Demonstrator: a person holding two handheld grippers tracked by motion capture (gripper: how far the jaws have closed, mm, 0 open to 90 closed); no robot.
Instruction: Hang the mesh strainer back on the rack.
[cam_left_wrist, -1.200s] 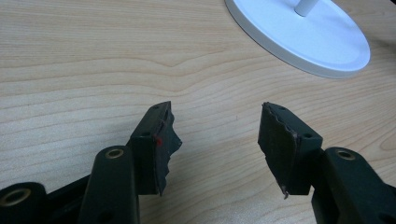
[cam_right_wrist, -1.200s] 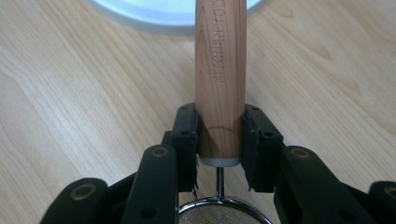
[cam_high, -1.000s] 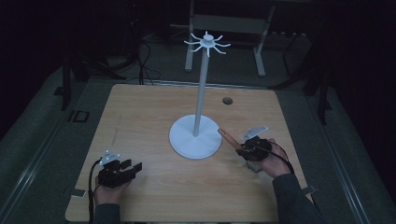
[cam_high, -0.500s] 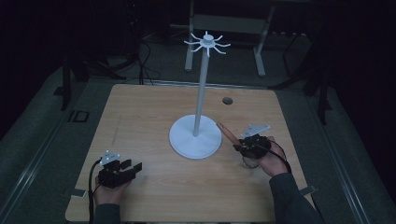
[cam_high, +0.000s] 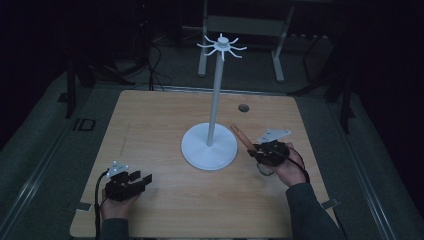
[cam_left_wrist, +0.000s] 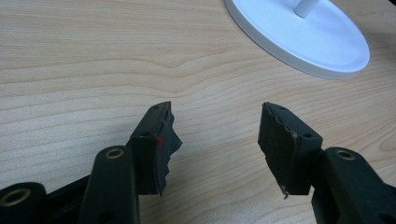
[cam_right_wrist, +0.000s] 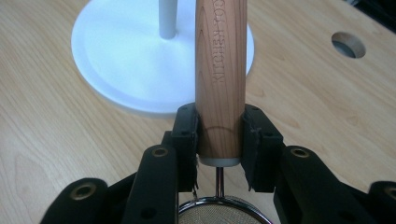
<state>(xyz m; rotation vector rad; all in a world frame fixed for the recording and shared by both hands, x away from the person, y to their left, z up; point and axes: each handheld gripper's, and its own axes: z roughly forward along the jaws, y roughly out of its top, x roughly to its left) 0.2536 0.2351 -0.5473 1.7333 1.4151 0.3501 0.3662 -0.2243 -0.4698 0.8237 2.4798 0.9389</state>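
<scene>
A white stand rises mid-table, with a round base (cam_high: 209, 146), a thin pole (cam_high: 215, 100) and a ring of hooks (cam_high: 221, 46) on top. My right gripper (cam_high: 261, 151) is just right of the base, shut on the wooden handle (cam_high: 241, 135) of a small strainer. In the right gripper view the jaws (cam_right_wrist: 220, 116) clamp the handle (cam_right_wrist: 222, 70) near its metal end, and the mesh bowl (cam_right_wrist: 219, 213) sits low between the gripper arms. The handle points at the base (cam_right_wrist: 121, 56). My left gripper (cam_high: 142, 180) rests near the front left with nothing between its open jaws (cam_left_wrist: 215, 121).
The wooden table (cam_high: 150, 130) has a round hole (cam_high: 243, 107) behind the right gripper, also visible as the hole (cam_right_wrist: 347, 44) in the right gripper view. The base's edge (cam_left_wrist: 303, 37) lies ahead and to the right of the left gripper. Dark floor and a metal frame (cam_high: 245, 25) lie beyond.
My right gripper has edged slightly toward the far side with the strainer handle still clamped. The left gripper has not moved.
</scene>
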